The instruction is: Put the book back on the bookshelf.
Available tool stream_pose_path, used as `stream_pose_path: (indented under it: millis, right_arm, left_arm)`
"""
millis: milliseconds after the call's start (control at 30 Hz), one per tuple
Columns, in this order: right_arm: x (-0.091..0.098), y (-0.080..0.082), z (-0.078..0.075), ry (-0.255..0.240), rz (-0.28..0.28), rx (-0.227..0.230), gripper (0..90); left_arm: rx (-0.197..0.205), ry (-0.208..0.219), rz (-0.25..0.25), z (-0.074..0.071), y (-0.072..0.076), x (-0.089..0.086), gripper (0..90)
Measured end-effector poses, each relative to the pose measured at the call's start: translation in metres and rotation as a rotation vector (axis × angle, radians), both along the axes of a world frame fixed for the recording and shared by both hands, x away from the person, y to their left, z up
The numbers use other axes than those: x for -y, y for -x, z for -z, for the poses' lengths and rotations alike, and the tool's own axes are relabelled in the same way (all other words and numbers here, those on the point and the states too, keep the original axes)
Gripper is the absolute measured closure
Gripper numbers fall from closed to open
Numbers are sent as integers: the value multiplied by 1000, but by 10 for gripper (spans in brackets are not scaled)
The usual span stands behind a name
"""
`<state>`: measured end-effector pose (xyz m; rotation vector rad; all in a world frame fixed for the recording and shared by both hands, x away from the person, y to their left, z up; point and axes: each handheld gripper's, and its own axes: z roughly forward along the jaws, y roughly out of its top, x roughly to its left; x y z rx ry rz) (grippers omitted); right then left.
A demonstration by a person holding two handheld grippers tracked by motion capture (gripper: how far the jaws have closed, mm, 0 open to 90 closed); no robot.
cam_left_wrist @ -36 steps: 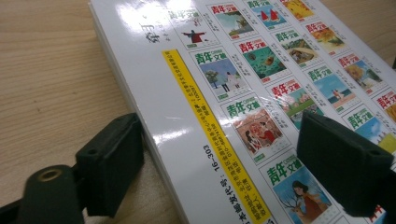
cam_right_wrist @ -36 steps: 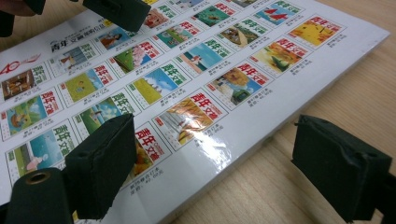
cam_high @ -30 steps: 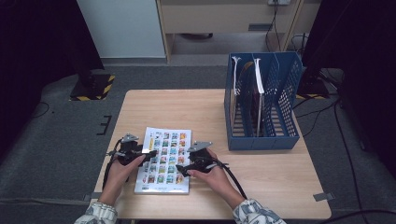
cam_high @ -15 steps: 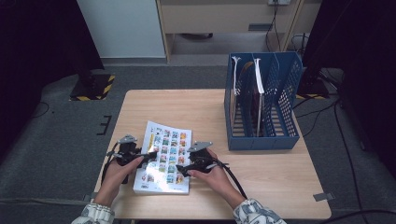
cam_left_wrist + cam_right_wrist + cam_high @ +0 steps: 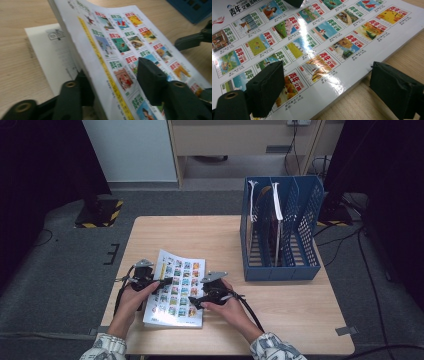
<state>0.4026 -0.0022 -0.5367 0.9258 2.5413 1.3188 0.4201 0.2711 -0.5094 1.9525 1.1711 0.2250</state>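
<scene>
Lifting a magazine off the near-left of the wooden table, my left gripper has been closing and now straddles its raised spine edge, whether pressing I cannot tell. My right gripper stands open over the glossy cover. Thin, floppy, slippery: I grip at the spine.

A thin book with a shiny white cover is seen on the near left part of the desk. The cover is filled with rows of small bright pictures, and a yellow stripe is seen near the spine. The left edge is lifted off the wood, so the book is tilted, with a white sheet lying flat under it.
</scene>
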Motion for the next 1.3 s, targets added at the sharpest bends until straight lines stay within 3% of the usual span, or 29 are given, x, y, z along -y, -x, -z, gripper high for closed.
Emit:
stream_pose_path:
  millis: [167,267,367,700,933,1300]
  right_arm:
    - [0,0,0,1,1,-2,128]
    - [0,0,0,1,0,0,128]
    - [1,0,0,1,-3,-3,127]
    - [3,-3,1,-2,-2,-36,93]
    - [4,-3,0,-31,-11,-38,92]
    - [6,-4,0,-78,-29,-77,92]
  left_arm:
    - [36,-19,-28,-2,4,3,730]
    - [60,-7,-39,-3,8,4,779]
    - [102,-36,-39,-5,13,9,811]
    - [247,-57,1,-22,30,17,834]
    - [306,-42,3,-32,40,17,835]
    - [364,-13,9,-42,49,18,836]
